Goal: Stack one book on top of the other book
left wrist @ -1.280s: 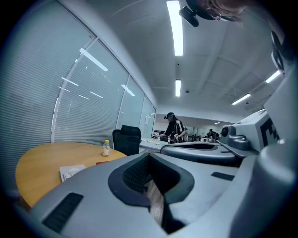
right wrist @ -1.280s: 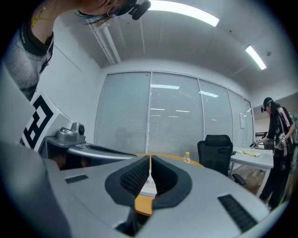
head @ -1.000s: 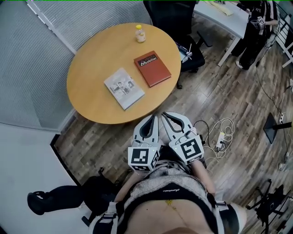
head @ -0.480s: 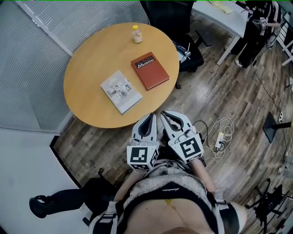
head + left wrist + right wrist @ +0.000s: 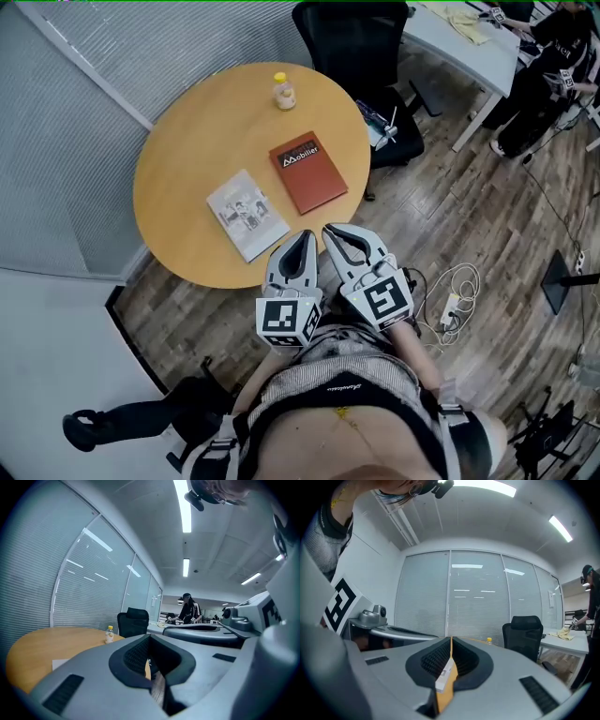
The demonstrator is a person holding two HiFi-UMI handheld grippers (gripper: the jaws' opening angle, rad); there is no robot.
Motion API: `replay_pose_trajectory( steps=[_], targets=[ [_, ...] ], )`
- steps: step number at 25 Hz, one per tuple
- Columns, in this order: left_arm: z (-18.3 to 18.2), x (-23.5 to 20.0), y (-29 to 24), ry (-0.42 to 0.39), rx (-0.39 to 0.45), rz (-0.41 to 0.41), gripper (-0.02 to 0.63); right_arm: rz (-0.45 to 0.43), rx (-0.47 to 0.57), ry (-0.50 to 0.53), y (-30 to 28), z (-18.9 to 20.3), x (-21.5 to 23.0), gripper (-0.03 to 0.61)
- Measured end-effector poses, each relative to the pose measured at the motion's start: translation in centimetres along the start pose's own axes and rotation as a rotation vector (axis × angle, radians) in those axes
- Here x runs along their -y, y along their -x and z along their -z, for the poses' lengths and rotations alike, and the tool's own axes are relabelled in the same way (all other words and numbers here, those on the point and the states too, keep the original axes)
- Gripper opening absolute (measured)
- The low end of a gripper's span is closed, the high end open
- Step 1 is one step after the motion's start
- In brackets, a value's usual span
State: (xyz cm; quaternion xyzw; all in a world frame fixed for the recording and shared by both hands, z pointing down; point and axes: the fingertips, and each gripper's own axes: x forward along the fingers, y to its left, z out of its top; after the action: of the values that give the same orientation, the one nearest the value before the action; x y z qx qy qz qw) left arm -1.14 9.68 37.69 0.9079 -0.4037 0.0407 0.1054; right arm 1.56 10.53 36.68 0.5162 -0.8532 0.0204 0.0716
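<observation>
Clenched empty, left gripper point(image 5: 302, 246) and right gripper point(image 5: 335, 234) alike. Open first, pinch the flat red-brown book point(image 5: 308, 172) just ahead by its near edge, then lower squarely onto the white-grey paperback point(image 5: 247, 213) ahead-left.

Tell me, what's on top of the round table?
A red book, a white book and a small bottle sit on the table. The left gripper hides a bit of its near edge.

Left gripper point(image 5: 302, 236) and right gripper point(image 5: 330, 231) side by side, close in front of torso, pointing near level. Tips at near edge of round table point(image 5: 178, 187). Both jaws closed together, nothing between them.
</observation>
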Motion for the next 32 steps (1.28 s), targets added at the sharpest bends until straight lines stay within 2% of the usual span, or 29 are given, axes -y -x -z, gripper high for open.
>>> replay_pose_trajectory(
  steps=[10,14,19,23,27,32],
  targets=[
    [-1.4,-1.4,-4.1,0.004,0.007,-0.094,0.020,-0.108,0.019,0.050,-3.3,-0.8,3.6,0.025],
    [-1.6,-1.8,-5.5,0.011,0.005,-0.133,0.020,-0.120,0.016,-0.016,-4.0,-0.9,5.2,0.025],
    [-1.5,-1.7,-6.7,0.035,-0.003,-0.176,0.020,-0.179,0.025,0.041,-4.4,-0.7,6.6,0.025],
    [-1.4,-1.4,-7.5,0.046,-0.006,-0.210,0.020,-0.198,0.009,-0.023,-4.4,-0.6,7.3,0.025],
    [-1.5,-1.1,-7.9,0.041,0.011,-0.253,0.020,-0.235,0.013,0.015,-4.4,-0.3,8.1,0.025],
    [-1.0,-0.9,-8.7,0.049,0.007,-0.296,0.020,-0.266,0.005,-0.004,-4.4,0.7,9.2,0.025]
  ],
)
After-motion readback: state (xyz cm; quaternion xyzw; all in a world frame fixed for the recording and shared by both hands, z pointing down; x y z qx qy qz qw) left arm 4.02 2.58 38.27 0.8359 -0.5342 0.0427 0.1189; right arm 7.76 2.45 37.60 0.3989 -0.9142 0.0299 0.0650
